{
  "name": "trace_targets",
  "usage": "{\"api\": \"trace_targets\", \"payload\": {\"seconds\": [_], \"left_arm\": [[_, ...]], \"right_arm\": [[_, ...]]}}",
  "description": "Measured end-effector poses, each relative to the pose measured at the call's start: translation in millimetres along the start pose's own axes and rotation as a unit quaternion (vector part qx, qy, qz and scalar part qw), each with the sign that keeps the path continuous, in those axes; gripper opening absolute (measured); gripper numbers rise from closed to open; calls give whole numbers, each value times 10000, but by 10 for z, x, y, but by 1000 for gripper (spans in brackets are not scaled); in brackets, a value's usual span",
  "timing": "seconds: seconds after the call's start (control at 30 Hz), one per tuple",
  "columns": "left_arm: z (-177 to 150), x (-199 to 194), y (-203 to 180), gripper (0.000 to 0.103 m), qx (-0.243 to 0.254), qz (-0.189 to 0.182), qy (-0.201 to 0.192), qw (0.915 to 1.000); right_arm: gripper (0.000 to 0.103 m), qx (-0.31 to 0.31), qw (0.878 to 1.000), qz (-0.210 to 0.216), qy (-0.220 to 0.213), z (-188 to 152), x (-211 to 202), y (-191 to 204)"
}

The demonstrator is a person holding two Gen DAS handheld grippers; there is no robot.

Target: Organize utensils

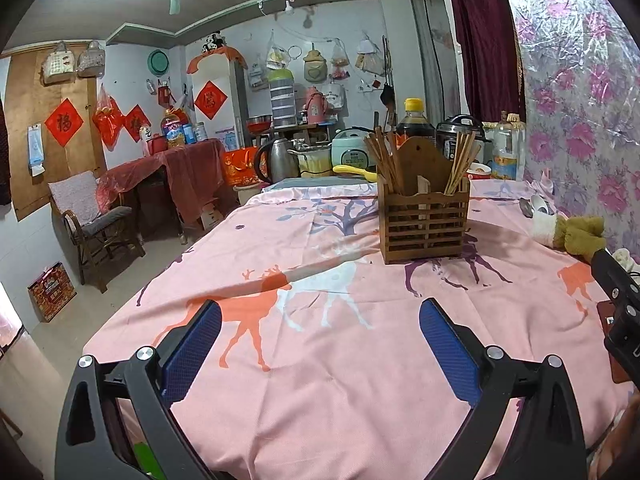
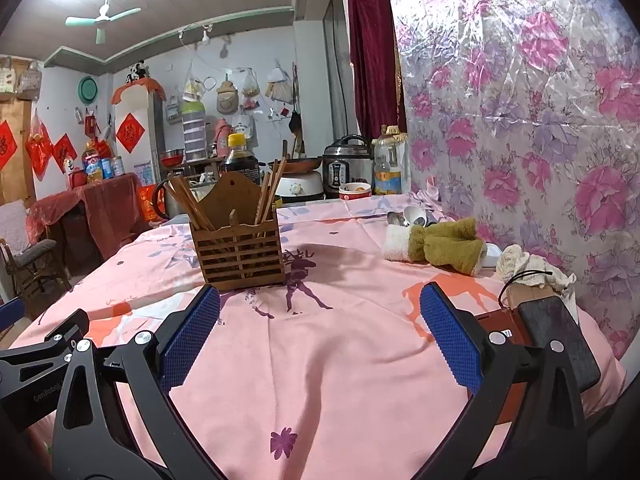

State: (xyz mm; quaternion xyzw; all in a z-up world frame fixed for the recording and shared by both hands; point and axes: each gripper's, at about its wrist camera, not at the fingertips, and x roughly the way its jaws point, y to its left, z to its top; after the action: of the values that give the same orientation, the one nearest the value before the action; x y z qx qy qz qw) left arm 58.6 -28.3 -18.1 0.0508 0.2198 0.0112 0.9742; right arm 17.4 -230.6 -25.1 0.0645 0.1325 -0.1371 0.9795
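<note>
Hovering low over the pink deer-print tablecloth, the left gripper fills the bottom of the left wrist view, its blue-padded fingers spread wide and holding nothing. In the right wrist view the right gripper sits the same way at the bottom of the frame, jaws spread apart and empty over the cloth.

A slatted wooden utensil holder stands upright right of centre in the left view and left of centre in the right view, well beyond both sets of fingertips. Bundles of wooden chopsticks lean out of its left and right compartments.

Toward the right edge, near the floral wall covering, lies a rolled olive and white towel, with metal spoons just behind it. A dark phone rests at the lower right, partly hidden by the right gripper.
</note>
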Motion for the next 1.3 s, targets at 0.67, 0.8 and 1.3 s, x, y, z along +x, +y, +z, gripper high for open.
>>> {"api": "trace_targets", "payload": {"seconds": [0.67, 0.8, 1.3], "left_arm": [[-1, -6, 1, 97, -1, -1, 39, 10000], [-6, 6, -11, 97, 9, -15, 63, 10000], [-37, 70, -44, 97, 39, -54, 170, 9998]], "right_arm": [[96, -58, 10000, 35, -1, 8, -21, 23], [96, -68, 10000, 45, 31, 1, -6, 26], [96, -30, 9999, 53, 97, -14, 26, 20]]}}
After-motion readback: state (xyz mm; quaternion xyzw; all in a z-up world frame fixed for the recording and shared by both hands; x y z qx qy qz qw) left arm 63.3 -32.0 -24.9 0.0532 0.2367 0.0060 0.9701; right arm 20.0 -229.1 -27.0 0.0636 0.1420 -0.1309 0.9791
